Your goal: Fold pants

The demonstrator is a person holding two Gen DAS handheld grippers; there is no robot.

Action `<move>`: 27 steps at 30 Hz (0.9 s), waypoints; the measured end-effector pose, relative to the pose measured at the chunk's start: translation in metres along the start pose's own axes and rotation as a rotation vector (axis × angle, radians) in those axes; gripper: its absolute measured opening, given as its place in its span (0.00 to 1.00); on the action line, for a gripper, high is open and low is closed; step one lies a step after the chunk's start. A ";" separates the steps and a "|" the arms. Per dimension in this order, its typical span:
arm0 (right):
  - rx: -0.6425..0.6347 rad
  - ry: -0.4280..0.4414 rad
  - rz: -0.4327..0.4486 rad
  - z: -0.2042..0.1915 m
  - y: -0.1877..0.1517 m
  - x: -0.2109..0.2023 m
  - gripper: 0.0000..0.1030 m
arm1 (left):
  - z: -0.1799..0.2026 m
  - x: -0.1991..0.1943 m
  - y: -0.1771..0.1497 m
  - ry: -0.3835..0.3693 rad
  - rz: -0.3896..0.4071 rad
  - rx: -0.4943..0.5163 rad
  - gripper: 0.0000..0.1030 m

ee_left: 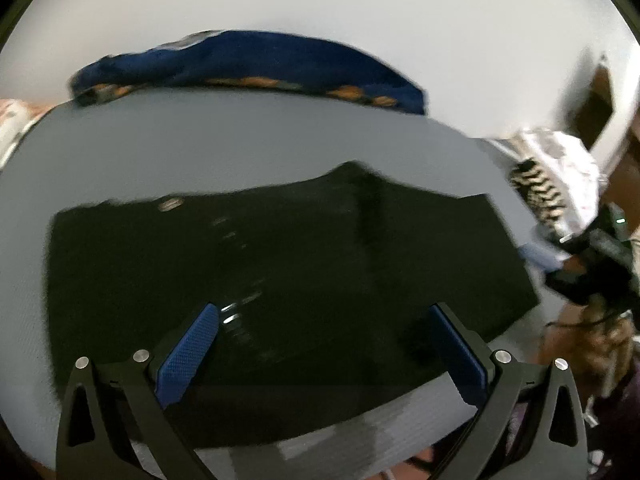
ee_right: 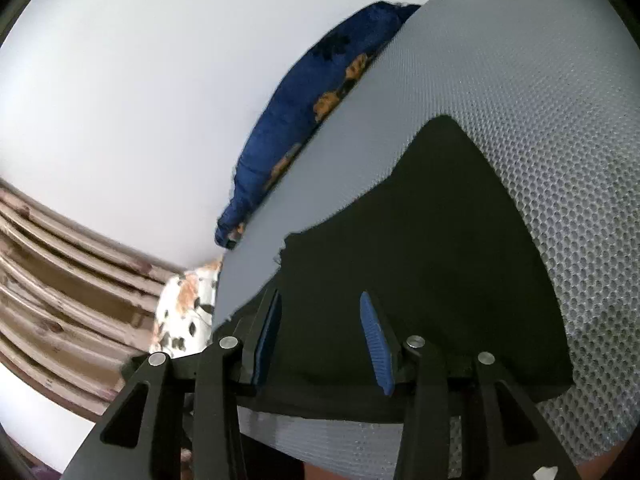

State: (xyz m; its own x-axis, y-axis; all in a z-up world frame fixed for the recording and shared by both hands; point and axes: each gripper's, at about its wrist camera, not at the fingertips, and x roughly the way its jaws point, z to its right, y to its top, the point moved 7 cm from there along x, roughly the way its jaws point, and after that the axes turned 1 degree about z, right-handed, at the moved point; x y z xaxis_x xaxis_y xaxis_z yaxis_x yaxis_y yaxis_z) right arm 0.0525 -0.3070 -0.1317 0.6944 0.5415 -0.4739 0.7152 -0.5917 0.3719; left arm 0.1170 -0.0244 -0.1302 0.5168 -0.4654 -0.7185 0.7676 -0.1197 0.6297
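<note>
On grey honeycomb-textured tabletop (ee_right: 520, 128) lie folded black fabric pants (ee_left: 280, 264), approx. centred. Left gripper (ee_left: 324, 344) wide open above pants, empty; right gripper (ee_right: 320, 332) part-open, nothing held. Fold looks done w/ both released; next prob. smooth or fold again.

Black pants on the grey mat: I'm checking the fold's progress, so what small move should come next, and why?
Probably check the fold, then bring the left gripper down onto the near edge of the black pants for another fold. The pants lie flat as a compact block on the grey mat. Both the left and the right gripper have open jaws with nothing pinched.
</note>
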 end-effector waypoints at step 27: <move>0.052 -0.061 -0.086 0.017 -0.002 0.020 0.49 | 0.057 0.080 -0.024 -0.271 -0.337 -0.296 0.15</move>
State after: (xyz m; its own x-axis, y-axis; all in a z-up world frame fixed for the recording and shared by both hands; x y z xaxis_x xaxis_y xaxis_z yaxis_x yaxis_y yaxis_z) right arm 0.0634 -0.3056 -0.1556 0.6231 0.5554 -0.5508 0.7660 -0.5757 0.2861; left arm 0.1177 -0.1085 -0.1858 0.1359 -0.6590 -0.7398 0.9689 -0.0676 0.2381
